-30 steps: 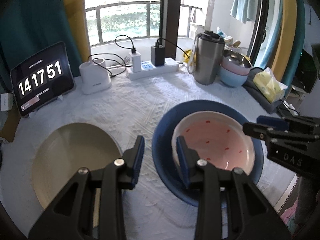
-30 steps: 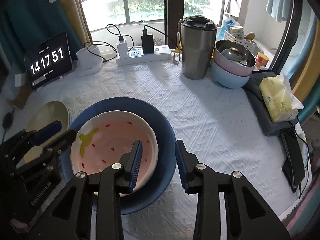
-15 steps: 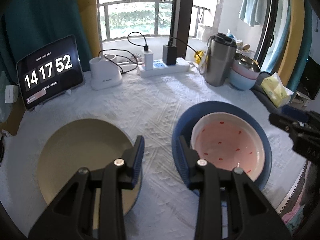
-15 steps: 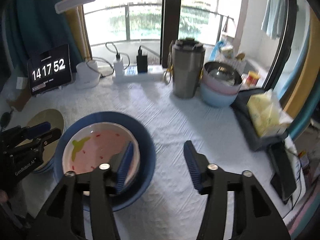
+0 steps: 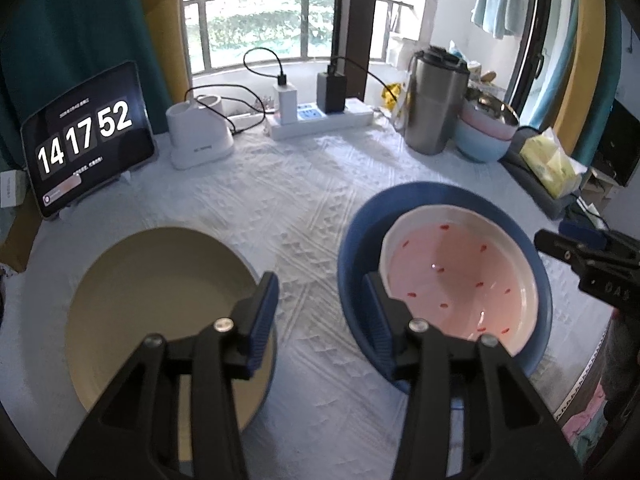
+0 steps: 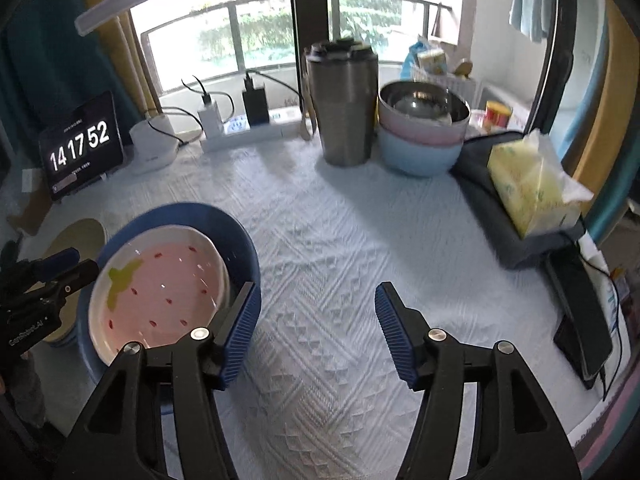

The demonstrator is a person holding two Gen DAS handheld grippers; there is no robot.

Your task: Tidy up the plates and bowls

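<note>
A pink strawberry-pattern plate (image 5: 456,276) lies inside a blue plate (image 5: 360,232) on the white tablecloth; both also show in the right wrist view, the pink plate (image 6: 160,288) within the blue plate (image 6: 236,236). A beige plate (image 5: 152,300) lies to the left, seen small in the right wrist view (image 6: 80,236). My left gripper (image 5: 322,308) is open and empty, above the cloth between the beige and blue plates. My right gripper (image 6: 316,324) is open and empty, just right of the blue plate. A stack of bowls (image 6: 422,136), steel on pink on light blue, stands at the back right.
At the back stand a tablet clock (image 5: 86,140), a white charger base (image 5: 198,136), a power strip (image 5: 320,118) with cables and a steel tumbler (image 6: 344,108). A yellow tissue pack (image 6: 532,188) on a dark bag and a phone (image 6: 584,320) lie at the right edge.
My right gripper let go of the pink plate, opened wide and drew back to the right. My left gripper opened and pulled back from the blue plate's rim. The pink plate now rests in the blue plate.
</note>
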